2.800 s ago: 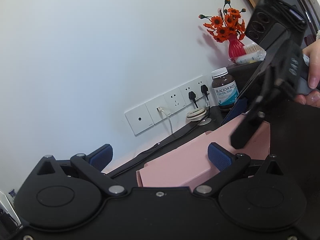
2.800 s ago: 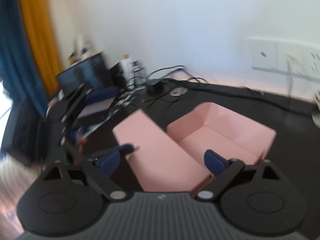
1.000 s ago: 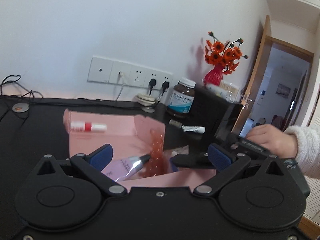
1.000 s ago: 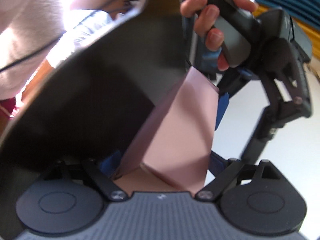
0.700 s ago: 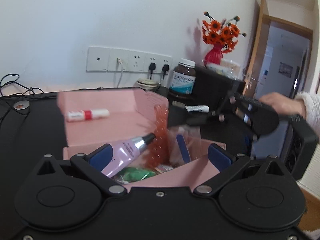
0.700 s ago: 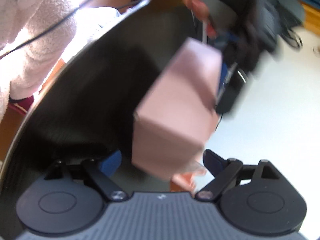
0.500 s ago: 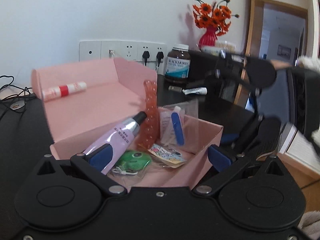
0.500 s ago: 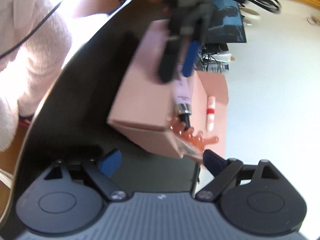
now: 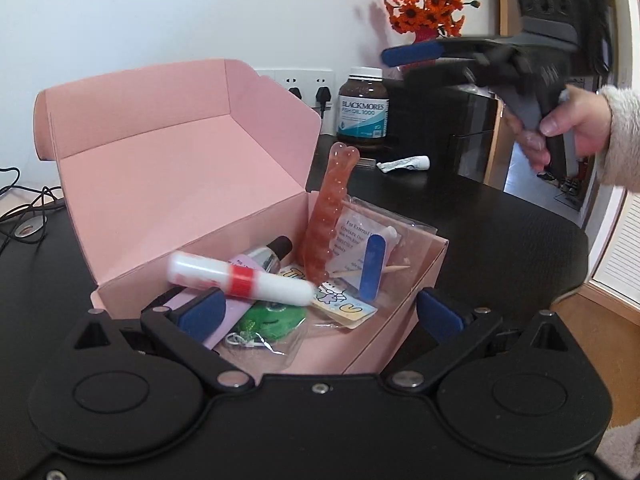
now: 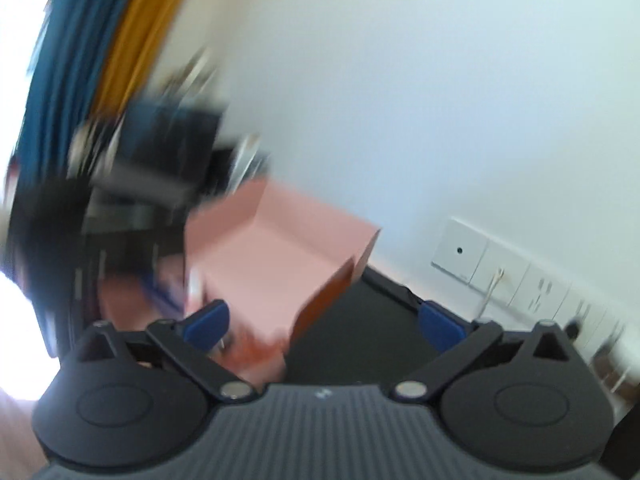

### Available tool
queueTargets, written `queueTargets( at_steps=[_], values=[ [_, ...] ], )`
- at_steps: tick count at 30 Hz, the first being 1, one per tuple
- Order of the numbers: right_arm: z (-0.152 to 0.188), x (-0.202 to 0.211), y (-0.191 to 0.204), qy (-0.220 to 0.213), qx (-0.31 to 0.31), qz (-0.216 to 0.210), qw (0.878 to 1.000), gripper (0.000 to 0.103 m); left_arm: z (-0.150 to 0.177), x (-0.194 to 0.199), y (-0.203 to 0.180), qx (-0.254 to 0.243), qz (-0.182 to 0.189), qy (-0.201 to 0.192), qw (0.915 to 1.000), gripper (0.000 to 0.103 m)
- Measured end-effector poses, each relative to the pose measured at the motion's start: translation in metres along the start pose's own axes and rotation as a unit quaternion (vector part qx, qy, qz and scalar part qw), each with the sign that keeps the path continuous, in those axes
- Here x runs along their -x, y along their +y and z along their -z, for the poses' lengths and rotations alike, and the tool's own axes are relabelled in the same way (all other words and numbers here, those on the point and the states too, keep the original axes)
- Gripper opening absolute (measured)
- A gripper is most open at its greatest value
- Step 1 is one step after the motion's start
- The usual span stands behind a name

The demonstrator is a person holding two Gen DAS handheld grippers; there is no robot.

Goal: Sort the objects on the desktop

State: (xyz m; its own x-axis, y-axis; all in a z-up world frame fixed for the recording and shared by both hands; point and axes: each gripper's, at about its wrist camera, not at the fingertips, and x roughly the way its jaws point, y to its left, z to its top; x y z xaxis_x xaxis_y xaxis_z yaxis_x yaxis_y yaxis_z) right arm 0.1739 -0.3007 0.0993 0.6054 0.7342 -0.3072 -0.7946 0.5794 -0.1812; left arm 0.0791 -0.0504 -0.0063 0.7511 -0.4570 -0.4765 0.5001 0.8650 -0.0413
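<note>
I am working over a black table [image 9: 500,216] against a white wall [image 9: 160,12] with a row of white sockets [image 10: 520,280]; a brown supplement bottle with a white cap [image 9: 363,106] and a red vase of orange flowers [image 9: 426,8] stand at the back, and blue and yellow curtains [image 10: 100,40] blur past in the right wrist view. Compared with a second ago, my right tool [image 10: 320,320] has lifted off the open pink cardboard box [image 9: 192,152] and its jaws have just been opening; they now stand spread with nothing between them, held up beside the flowers in a hand [image 9: 568,132]. The box sits on the table with its lid tipped back, and inside lie a lilac tube with a dark cap [image 9: 264,258], an orange bumpy jelly strip [image 9: 326,216] leaning upright, a green frog pouch [image 9: 272,318], a clear packet with a blue stick [image 9: 372,260], and a white tube with a red band [image 9: 240,278] lying on top. My left tool [image 9: 320,316] is spread across the near corner of the box; I cannot tell whether its pads touch it.
</note>
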Motion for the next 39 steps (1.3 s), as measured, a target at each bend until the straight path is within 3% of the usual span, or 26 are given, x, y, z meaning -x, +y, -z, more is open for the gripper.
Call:
queueTargets(
  at_steps=[5, 9, 13, 20, 23, 27, 31, 34, 39],
  values=[
    [0.013, -0.045, -0.027, -0.010, -0.163, -0.033, 0.986, 0.102, -0.011, -0.020, 0.013, -0.005, 0.000, 0.007, 1.0000, 0.103],
    [0.025, -0.124, -0.038, 0.036, -0.244, -0.045, 0.968, 0.102, -0.025, -0.039, 0.028, 0.000, 0.001, 0.018, 0.9998, 0.103],
    [0.043, -0.168, -0.053, 0.074, -0.292, 0.007, 0.953, 0.102, -0.035, -0.057, 0.043, 0.000, -0.003, 0.017, 0.9999, 0.103],
    [0.070, -0.169, -0.094, 0.045, -0.365, 0.091, 0.926, 0.102, -0.045, -0.081, 0.070, -0.010, 0.010, 0.004, 0.9999, 0.103],
    [0.074, -0.170, -0.093, 0.044, -0.348, 0.108, 0.930, 0.102, -0.043, -0.081, 0.074, -0.005, 0.011, -0.005, 0.9999, 0.103],
    [0.065, -0.166, -0.075, 0.056, -0.267, 0.126, 0.954, 0.102, -0.041, -0.070, 0.074, 0.008, 0.015, -0.026, 0.9995, 0.103],
    [0.053, -0.159, -0.062, 0.036, -0.226, 0.135, 0.964, 0.102, -0.044, -0.048, 0.071, -0.034, 0.001, -0.073, 0.9968, 0.103],
    [0.043, -0.148, -0.061, 0.023, -0.197, 0.150, 0.969, 0.102, -0.050, -0.051, 0.079, -0.023, -0.021, -0.060, 0.9977, 0.103],
    [0.044, -0.162, -0.057, 0.075, -0.117, 0.151, 0.979, 0.102, -0.051, -0.066, 0.091, -0.012, -0.068, -0.040, 0.9968, 0.103]
  ],
)
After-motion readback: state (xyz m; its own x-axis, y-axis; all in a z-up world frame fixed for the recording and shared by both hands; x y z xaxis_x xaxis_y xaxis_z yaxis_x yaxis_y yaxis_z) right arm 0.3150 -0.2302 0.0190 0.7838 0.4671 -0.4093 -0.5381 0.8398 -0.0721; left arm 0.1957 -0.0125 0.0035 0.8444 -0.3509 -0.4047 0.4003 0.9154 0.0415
